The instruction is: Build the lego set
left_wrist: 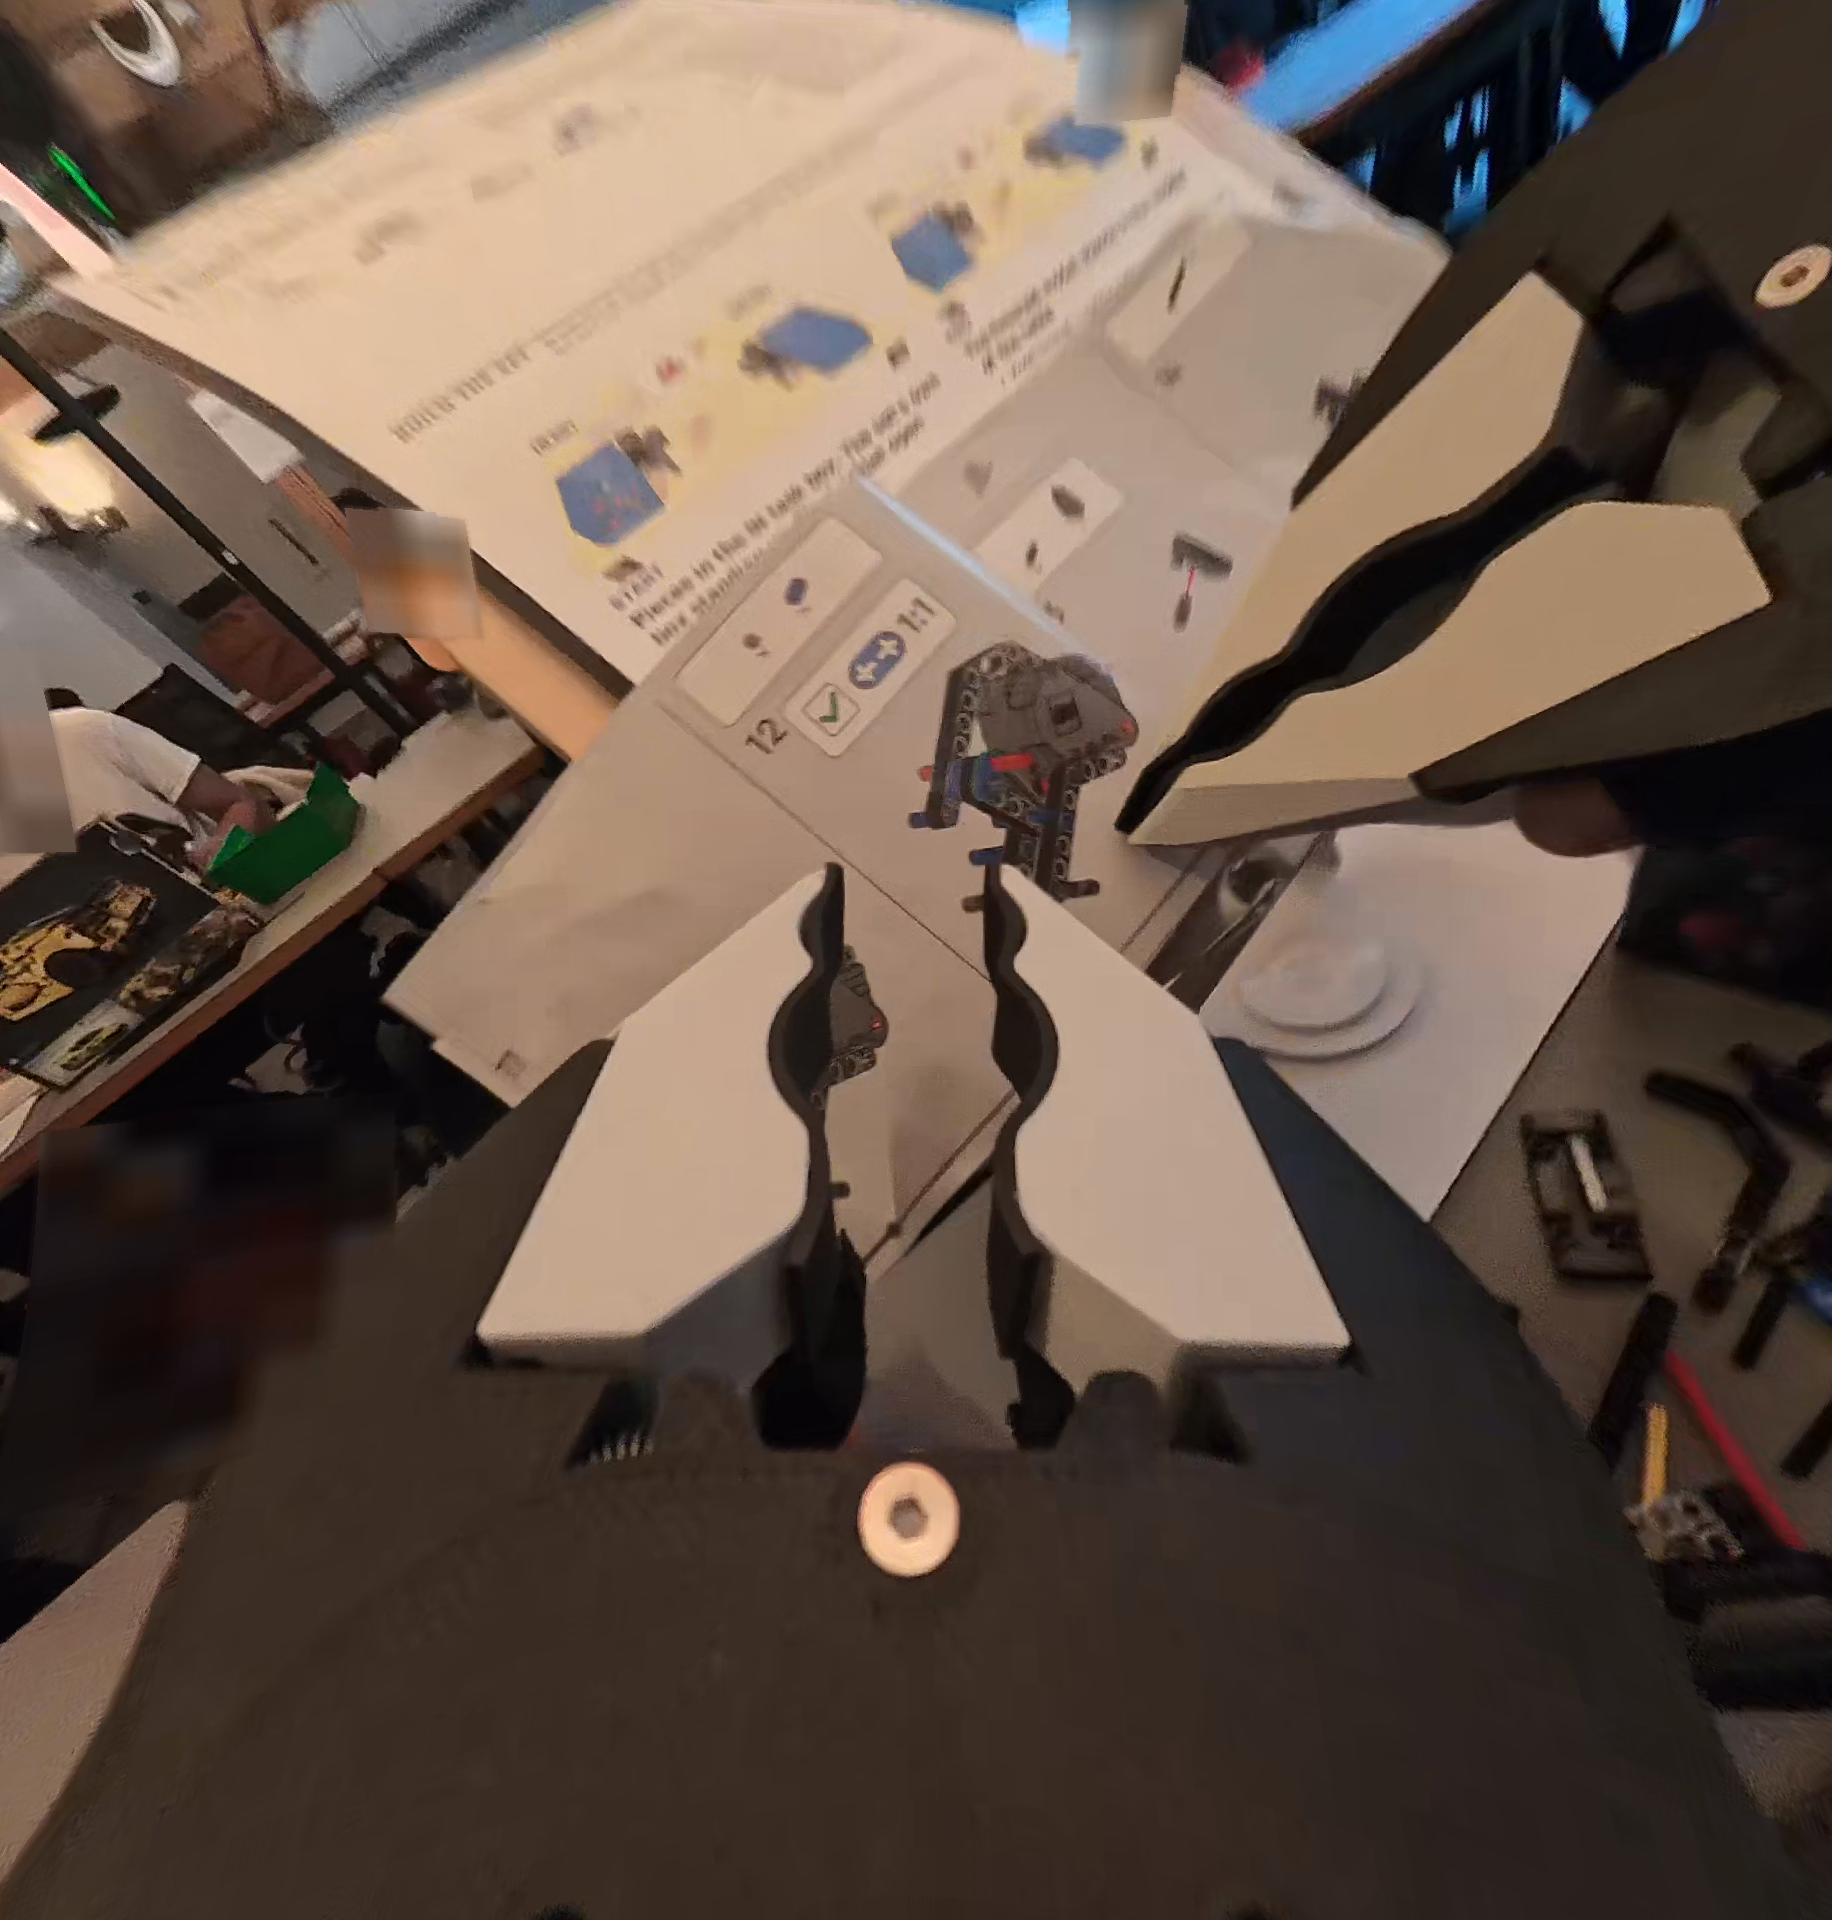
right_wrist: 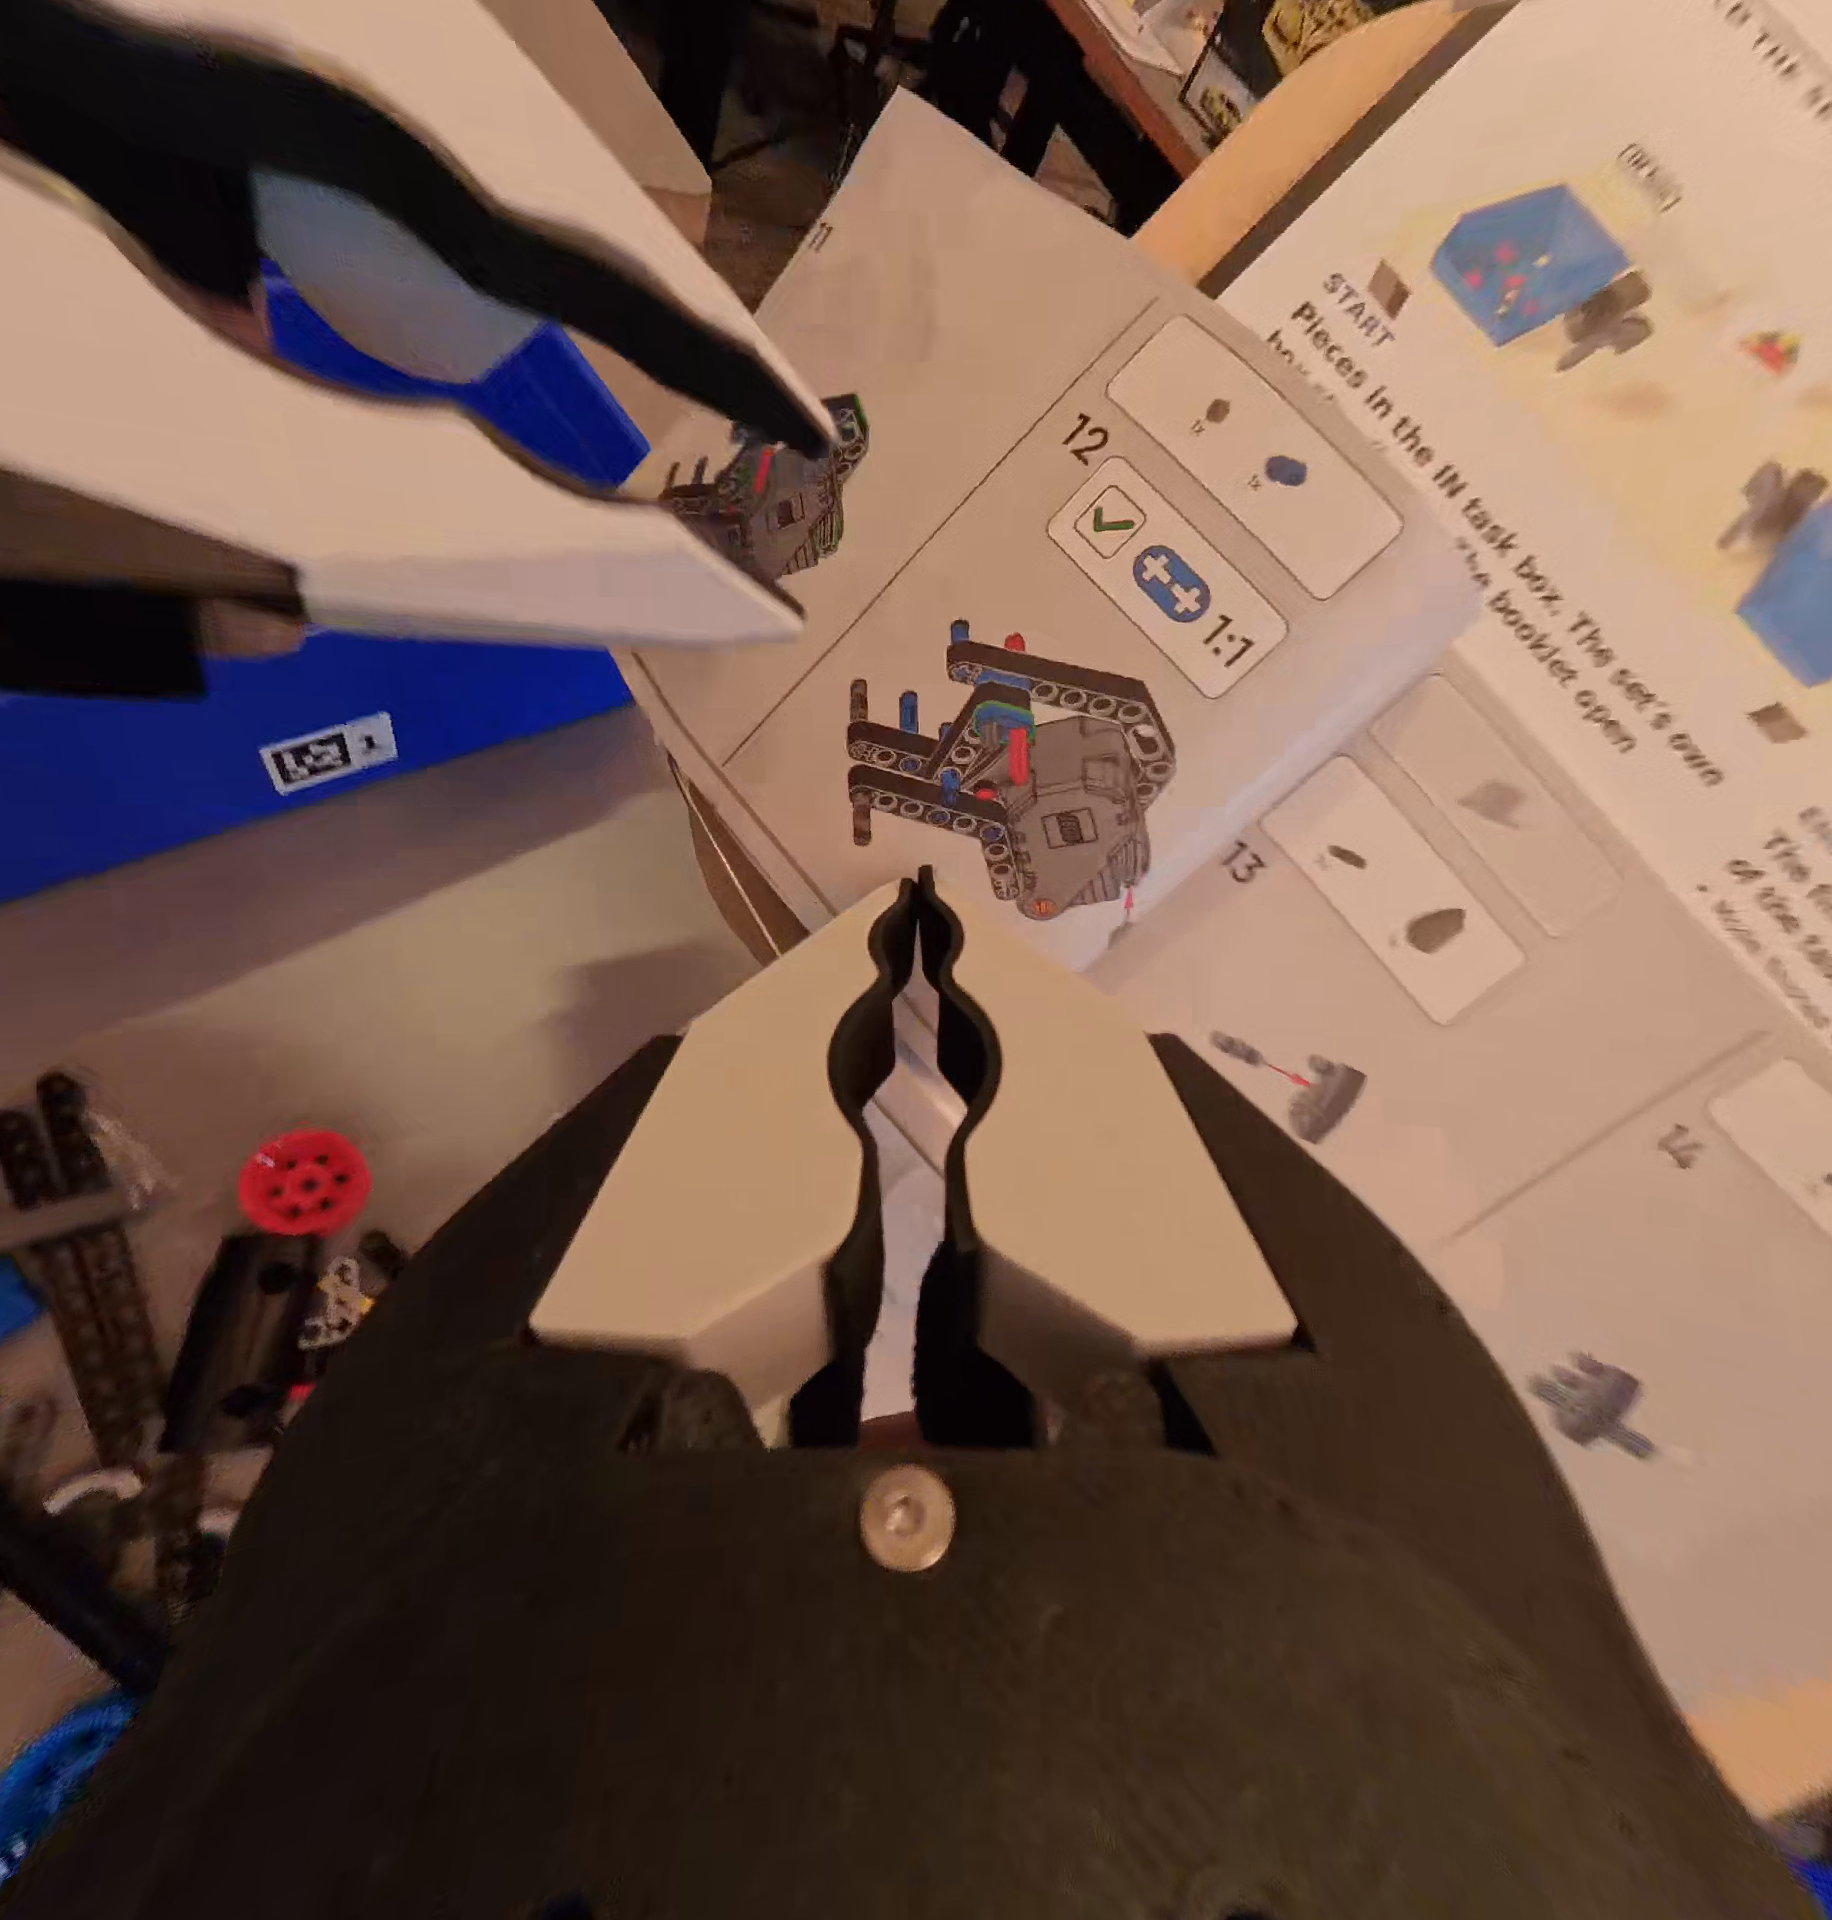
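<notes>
An open instruction booklet [left_wrist: 683,883] lies on the table, with build steps printed on its grey page [right_wrist: 995,364]. My left gripper [left_wrist: 914,878] hovers over the page with its jaws open and only the printed page showing between the pads. In the right wrist view it [right_wrist: 803,530] comes in from the upper left, also open. My right gripper [right_wrist: 917,883] is shut, its tips together at the booklet's near edge. It also shows in the left wrist view [left_wrist: 1135,821], at the booklet's right edge. Loose black Lego beams [left_wrist: 1722,1195] lie on the table.
A large white sheet with blue box pictures [left_wrist: 683,260] lies behind the booklet [right_wrist: 1618,520]. A blue box [right_wrist: 164,769] stands on the left. A red wheel [right_wrist: 304,1181] and black beams [right_wrist: 91,1247] lie beside it. A white round dish [left_wrist: 1327,987] sits by the booklet. One gripper's finger ends stand about 6 cm off the other's. The red wheel [right_wrist: 304,1181] is about 20 cm from my right fingertips.
</notes>
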Demonstrator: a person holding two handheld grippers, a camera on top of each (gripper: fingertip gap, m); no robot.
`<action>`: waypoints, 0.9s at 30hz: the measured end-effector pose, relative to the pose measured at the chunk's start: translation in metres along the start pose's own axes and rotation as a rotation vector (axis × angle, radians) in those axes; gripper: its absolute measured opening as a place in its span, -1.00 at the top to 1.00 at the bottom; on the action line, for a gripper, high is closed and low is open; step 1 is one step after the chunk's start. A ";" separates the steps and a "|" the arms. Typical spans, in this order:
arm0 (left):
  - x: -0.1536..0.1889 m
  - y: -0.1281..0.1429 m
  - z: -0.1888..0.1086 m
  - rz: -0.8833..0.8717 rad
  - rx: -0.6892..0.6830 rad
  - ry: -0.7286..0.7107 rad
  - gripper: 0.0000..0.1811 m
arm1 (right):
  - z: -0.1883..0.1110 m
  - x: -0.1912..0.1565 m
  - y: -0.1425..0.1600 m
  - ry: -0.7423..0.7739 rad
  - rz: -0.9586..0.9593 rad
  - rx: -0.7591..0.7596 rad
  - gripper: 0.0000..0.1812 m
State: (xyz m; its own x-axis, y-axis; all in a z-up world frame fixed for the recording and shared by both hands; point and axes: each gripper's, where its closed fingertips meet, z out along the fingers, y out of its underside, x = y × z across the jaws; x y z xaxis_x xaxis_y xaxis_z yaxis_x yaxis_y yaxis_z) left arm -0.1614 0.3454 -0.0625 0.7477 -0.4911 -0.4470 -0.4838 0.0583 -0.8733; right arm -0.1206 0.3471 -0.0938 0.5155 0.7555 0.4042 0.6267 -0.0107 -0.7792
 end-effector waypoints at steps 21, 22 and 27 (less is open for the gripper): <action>-0.027 0.028 0.022 0.040 -0.136 0.037 0.82 | 0.035 -0.047 -0.010 0.125 -0.417 0.159 0.97; -0.027 0.028 0.022 0.037 -0.134 0.040 0.82 | 0.035 -0.048 -0.010 0.130 -0.433 0.158 0.96; -0.026 0.028 0.022 0.031 -0.124 0.047 0.83 | 0.040 -0.054 -0.008 0.105 -0.497 0.148 0.96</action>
State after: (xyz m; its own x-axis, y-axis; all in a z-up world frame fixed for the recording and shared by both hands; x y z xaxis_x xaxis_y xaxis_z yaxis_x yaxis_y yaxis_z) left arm -0.1850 0.3789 -0.0797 0.7110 -0.5310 -0.4610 -0.5608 -0.0325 -0.8273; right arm -0.1763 0.3325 -0.1284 0.2378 0.5760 0.7821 0.7250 0.4306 -0.5376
